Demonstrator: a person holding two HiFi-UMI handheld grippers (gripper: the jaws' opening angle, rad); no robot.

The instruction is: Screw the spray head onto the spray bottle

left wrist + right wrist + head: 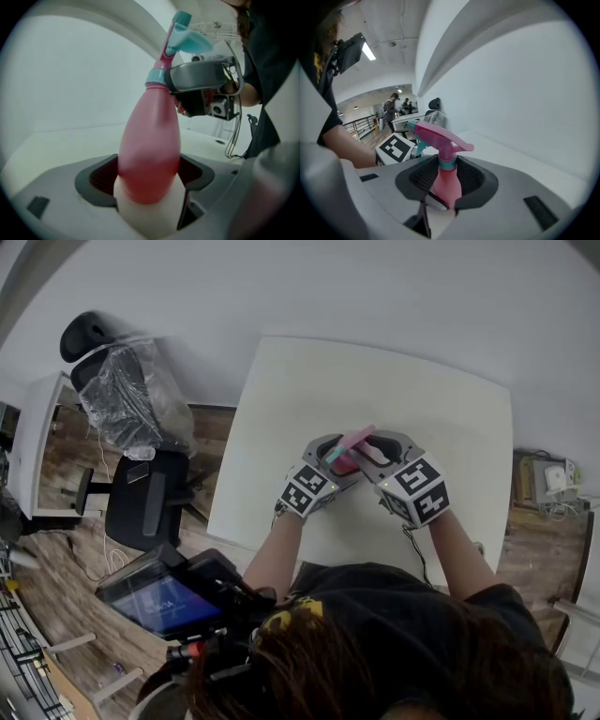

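Head view: the left gripper [327, 454] and the right gripper [377, 448] meet over the white table [375, 381], with a pink spray bottle [348, 464] between them.

Left gripper view: its jaws clamp the bottle's body, and the spray head [181, 36] sits on top.

Right gripper view: its jaws pinch the head's teal collar.

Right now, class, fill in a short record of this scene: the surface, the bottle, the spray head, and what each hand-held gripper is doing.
surface: white table
bottle: pink, held between the two grippers
spray head: pink and teal, sitting on the bottle's neck; how far it is screwed on cannot be told
left hand-held gripper: jaws closed on the bottle's lower body
right hand-held gripper: jaws closed on the bottle's neck, just under the teal collar
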